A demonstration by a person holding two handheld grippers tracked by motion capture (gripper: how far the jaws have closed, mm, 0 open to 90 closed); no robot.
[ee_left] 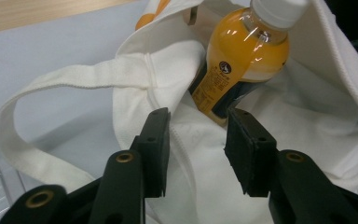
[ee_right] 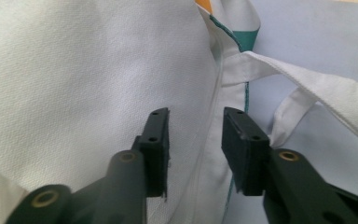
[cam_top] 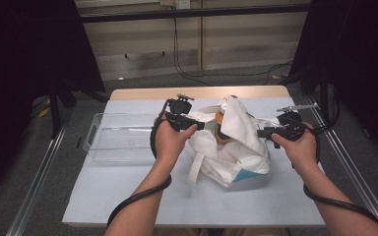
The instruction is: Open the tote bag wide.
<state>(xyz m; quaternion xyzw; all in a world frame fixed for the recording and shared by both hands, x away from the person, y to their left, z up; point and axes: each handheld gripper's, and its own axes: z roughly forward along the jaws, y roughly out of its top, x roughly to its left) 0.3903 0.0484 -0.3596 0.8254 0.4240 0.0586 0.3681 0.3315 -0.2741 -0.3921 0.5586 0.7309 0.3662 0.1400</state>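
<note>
Left gripper view: orange juice bottle (ee_left: pixel 242 56), upper centre, standing in white tote bag (ee_left: pixel 307 130); left tool (ee_left: pixel 196 140) agape just short of it. Right tool (ee_right: pixel 193 140) agape at bag seam. Advice: pinch rim first, spread mouth, then take bottle squarely.

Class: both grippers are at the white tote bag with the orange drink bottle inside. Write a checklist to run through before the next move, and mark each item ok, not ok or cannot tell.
1. Left gripper open, jaws apart above the bag cloth: ok.
2. Right gripper open, astride the bag's side seam: ok.
3. Orange drink bottle in sight through the mouth of the white tote bag: ok.
4. Bottle's white cap on: ok; screwed tight: cannot tell.
5. Bag handle out of the left jaws' path: ok, it loops off to the side.
6. Clear plastic bin free to receive the bottle: ok, nothing seen in it.
</note>
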